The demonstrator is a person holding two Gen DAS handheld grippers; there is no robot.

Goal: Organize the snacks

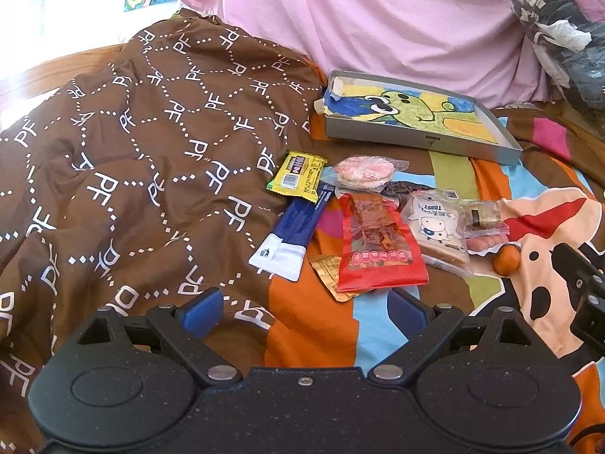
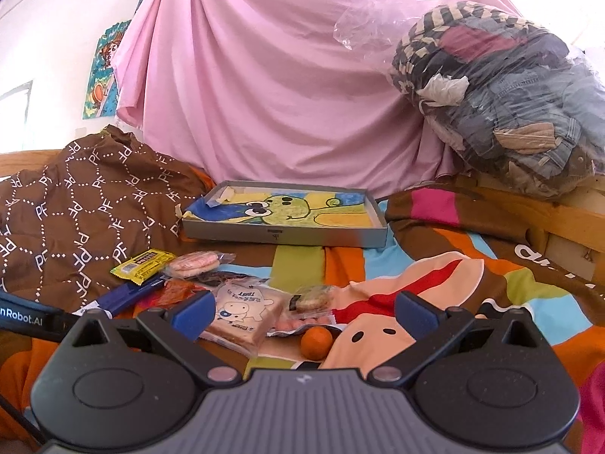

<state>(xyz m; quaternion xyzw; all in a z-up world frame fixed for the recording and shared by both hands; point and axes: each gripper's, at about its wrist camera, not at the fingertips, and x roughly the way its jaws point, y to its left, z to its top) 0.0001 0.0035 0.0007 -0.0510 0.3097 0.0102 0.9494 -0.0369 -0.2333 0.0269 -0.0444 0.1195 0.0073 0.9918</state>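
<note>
A: How many snacks do you count on the bed (image 1: 378, 340)?

B: Nine that I can tell apart, in one loose cluster on the striped cover. One yellow packet (image 1: 298, 175), one blue-and-white bar wrapper (image 1: 291, 236), one round pink cracker in clear wrap (image 1: 365, 172), one red pouch (image 1: 378, 246), one gold sachet (image 1: 331, 274) half under the red pouch, one toast pack with a cartoon cow (image 1: 438, 227), one small clear bag with a brown piece inside (image 1: 482, 219), one pack of pink sausages (image 1: 486, 244), and one orange fruit (image 1: 506, 260) beside them.

A: Anything under the cracker?

B: A dark wrapper seems to sit just below it, but it is too covered to be sure.

A: And the box?

B: One shallow grey box (image 1: 427, 140) behind the cluster, lined with a frog drawing, with no snack in it.

A: The tongs?

B: Both pairs stand apart and hold nothing. The left tongs (image 1: 302, 310) hover near the gold sachet and red pouch. The right tongs (image 2: 302, 312) hover over the toast pack and the orange fruit (image 2: 317, 342).

A: What else?

B: One brown quilt (image 1: 132, 159) to the left, one pink sheet (image 2: 272, 75) hanging behind, and one clear bag of clothes (image 2: 506, 94) at the right.
</note>
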